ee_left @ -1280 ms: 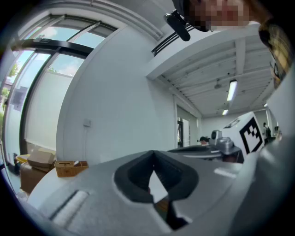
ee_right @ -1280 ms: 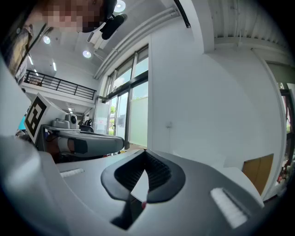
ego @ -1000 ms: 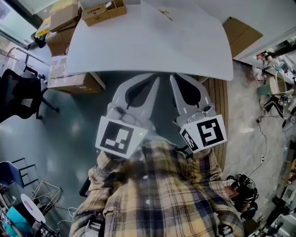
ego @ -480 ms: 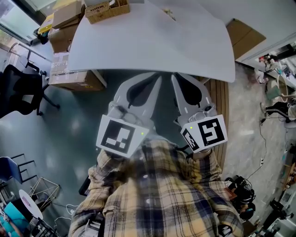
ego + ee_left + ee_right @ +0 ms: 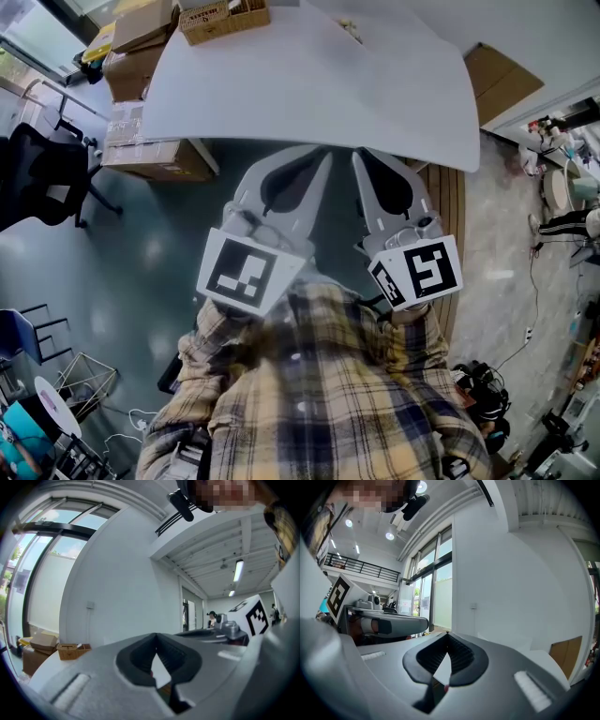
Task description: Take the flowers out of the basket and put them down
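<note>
Holding left gripper (image 5: 322, 157) and right gripper (image 5: 362, 156) with jaws together, empty | basket (image 5: 225, 17) far ahead-left of both, on table (image 5: 309, 89); flowers too small to see | likely light, soft, crushable: I'd pinch stems low, gently.

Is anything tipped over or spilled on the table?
No, nothing clearly stands out. The wicker basket sits upright at the white table's far left corner. One small pale thing lies to its right, too small to identify.
</note>
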The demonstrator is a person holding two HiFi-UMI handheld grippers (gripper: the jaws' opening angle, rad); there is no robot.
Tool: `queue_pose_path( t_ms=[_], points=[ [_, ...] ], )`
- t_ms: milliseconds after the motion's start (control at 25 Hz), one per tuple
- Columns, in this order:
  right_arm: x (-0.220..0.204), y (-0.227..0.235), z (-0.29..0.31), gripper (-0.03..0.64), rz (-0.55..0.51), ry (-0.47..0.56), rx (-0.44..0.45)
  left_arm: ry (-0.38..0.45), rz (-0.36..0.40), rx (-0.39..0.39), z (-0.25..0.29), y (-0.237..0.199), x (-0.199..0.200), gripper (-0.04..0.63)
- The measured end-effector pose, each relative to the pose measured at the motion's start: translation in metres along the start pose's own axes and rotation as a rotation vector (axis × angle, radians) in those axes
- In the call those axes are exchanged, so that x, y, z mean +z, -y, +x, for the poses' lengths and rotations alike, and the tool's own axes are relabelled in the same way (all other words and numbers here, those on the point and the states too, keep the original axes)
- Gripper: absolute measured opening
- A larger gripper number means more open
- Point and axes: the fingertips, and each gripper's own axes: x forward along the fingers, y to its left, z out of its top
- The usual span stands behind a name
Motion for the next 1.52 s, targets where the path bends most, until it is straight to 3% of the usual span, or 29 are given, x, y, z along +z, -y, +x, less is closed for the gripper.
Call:
queue_pose_path(
  t_ms=[320,600,920,1520],
  points=[
    [-0.004,0.013,0.000,0.003,-0.014,-0.007,0.016,0.007,-0.005,0.006,0.015,0.006,-0.003,0.002],
    [-0.009,0.032,0.022,0.003,-0.005,-0.011,0.004,0.002,0.004,0.011,0.035,-0.015,-0.009,0.001],
    [-0.010,0.066,0.105,0.003,-0.002,-0.020,-0.039,-0.007,0.006,-0.014,0.085,-0.096,-0.013,0.000],
    [0.005,0.141,0.272,0.003,0.013,-0.032,-0.204,-0.009,0.027,-0.151,0.189,-0.256,0.009,0.001]
  ],
)
